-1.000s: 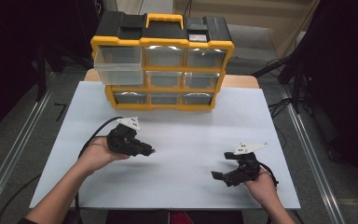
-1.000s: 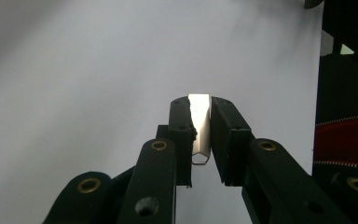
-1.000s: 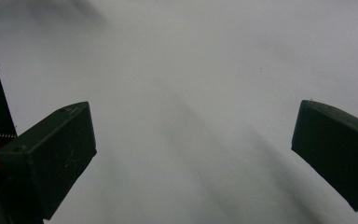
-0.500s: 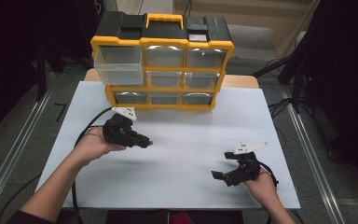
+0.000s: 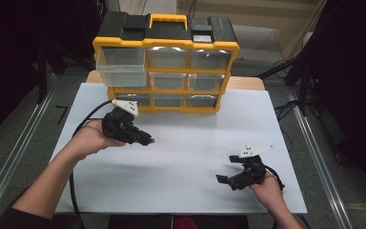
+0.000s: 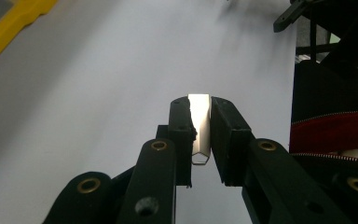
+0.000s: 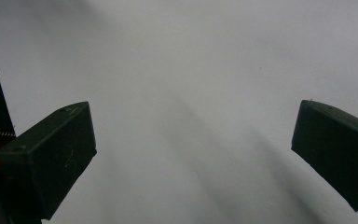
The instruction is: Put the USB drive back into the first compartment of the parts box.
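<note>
White sheeting covers the surface (image 5: pixel 186 157) in the high view, with a yellow-and-black drawer organizer (image 5: pixel 164 62) standing at its far edge; its top-left clear drawer (image 5: pixel 121 67) sits pulled out. The left tongs (image 5: pixel 145 140) hover toward the far-left part of the surface, near the organizer, while the right tongs (image 5: pixel 228 179) rest low near the near-right corner.

In the left gripper view, the left tongs (image 6: pixel 200 135) are clenched on a small bright metal piece (image 6: pixel 199 128), held upright between the pads above the bare white sheet.

In the right gripper view, the right tongs (image 7: pixel 193 149) stand released, nothing between them.

The step in hand looks like carrying the piece toward the open drawer. Next, the left hand likely must bring it over that drawer and let go cleanly inside.
</note>
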A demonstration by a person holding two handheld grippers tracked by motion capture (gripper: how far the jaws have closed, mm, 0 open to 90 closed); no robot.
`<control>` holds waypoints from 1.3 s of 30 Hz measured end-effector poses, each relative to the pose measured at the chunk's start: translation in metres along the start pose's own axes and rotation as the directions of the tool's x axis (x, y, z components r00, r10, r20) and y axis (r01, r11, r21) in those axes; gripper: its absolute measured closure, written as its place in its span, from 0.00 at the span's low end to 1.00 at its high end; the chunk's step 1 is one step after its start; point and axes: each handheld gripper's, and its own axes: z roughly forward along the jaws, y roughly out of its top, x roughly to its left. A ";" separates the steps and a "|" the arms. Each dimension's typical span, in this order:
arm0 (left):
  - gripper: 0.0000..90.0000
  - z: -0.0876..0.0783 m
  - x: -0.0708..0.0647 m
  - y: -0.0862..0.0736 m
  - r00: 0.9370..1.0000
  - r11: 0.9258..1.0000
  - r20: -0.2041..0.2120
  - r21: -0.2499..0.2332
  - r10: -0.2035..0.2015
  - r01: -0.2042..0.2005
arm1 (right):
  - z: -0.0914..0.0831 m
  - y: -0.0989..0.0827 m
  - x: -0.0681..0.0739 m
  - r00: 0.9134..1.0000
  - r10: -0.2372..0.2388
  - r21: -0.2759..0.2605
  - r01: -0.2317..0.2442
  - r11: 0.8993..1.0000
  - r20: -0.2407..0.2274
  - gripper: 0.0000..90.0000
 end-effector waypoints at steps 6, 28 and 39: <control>0.88 -0.009 0.001 0.010 1.000 1.000 -0.004 0.004 0.010 -0.010 | -0.001 0.000 0.001 1.000 -0.001 -0.004 0.001 1.000 -0.002 0.00; 0.88 -0.036 0.005 0.028 0.999 0.998 -0.007 0.034 0.045 -0.045 | -0.001 0.000 -0.001 1.000 0.005 -0.007 -0.006 1.000 -0.005 0.00; 0.88 -0.049 0.003 0.039 0.998 0.997 -0.018 0.042 0.063 -0.062 | -0.001 0.000 -0.001 1.000 0.005 -0.007 -0.005 1.000 -0.006 0.00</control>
